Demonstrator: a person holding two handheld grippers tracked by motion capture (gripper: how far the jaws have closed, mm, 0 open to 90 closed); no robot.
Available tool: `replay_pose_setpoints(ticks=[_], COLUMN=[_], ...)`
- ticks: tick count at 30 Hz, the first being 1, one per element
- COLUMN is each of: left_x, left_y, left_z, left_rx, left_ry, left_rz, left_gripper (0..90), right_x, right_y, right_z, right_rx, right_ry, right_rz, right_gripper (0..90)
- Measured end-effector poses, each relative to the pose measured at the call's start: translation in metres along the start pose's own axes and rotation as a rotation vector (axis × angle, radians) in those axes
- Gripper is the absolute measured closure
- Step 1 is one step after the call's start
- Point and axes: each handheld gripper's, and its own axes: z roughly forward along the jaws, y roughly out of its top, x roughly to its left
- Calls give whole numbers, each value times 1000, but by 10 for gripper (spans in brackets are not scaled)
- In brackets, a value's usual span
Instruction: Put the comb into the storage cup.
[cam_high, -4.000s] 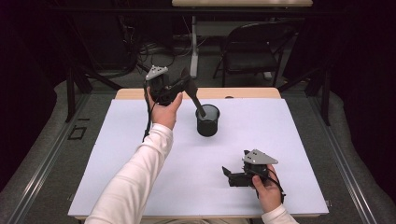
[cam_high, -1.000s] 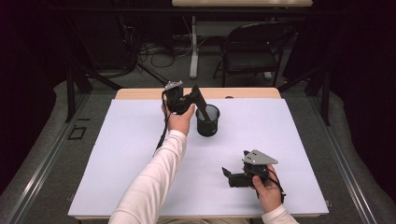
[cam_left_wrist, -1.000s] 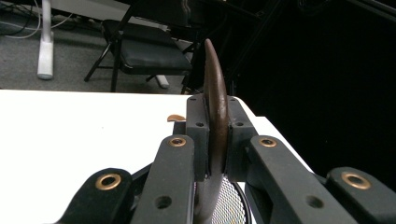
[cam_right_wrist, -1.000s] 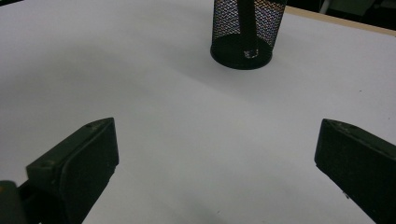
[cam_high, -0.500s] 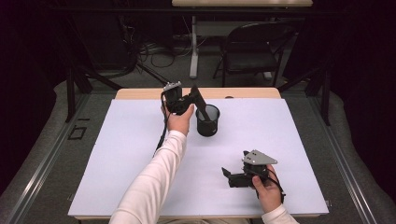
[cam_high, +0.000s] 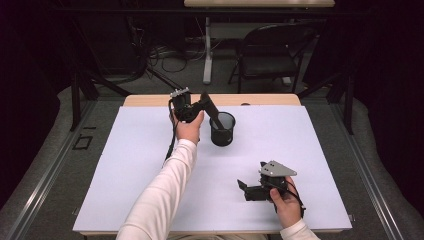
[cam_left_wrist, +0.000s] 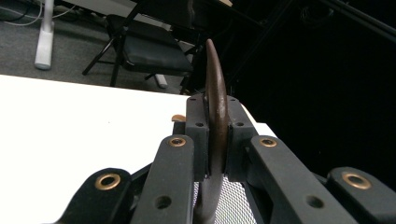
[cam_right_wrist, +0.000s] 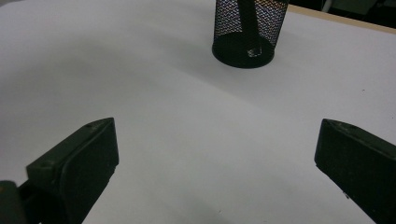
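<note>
High view shows us the left gripper held up at the far side of the white table, just left of a black mesh cup that stands upright there. The left hand grips it from below, the white sleeve reaching in from the near edge. From its jaws a dark, slim utensil slants down into the cup's open top.

In the left gripper view we see the jaws pressed tight on that utensil, a brown curved piece seen edge-on, its tip rising above the pads and its lower end running down toward the mesh just below. We cannot tell exactly what kind of utensil it is.

The right gripper rests low at the near right of the table, well apart from the cup, in the right hand. The right gripper view shows us its jaws spread wide with nothing between them, bare white table beneath, and the mesh cup farther off with the dark shaft standing inside it.
</note>
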Motion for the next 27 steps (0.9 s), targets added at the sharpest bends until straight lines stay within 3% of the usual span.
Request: replay_pose_setpoints(ticks=[17,27], left_x=[13,16], left_y=[-1,-2], left_z=[-1,-2], left_rx=[-14,-16], left_ry=[18,28], left_rz=[-84,-78], left_gripper=[833,823], right_x=[0,0], right_y=[0,0], right_z=[0,0], right_rx=[-2,1], right_ry=[2,4], right_rz=[2,-2], right_gripper=[0,0])
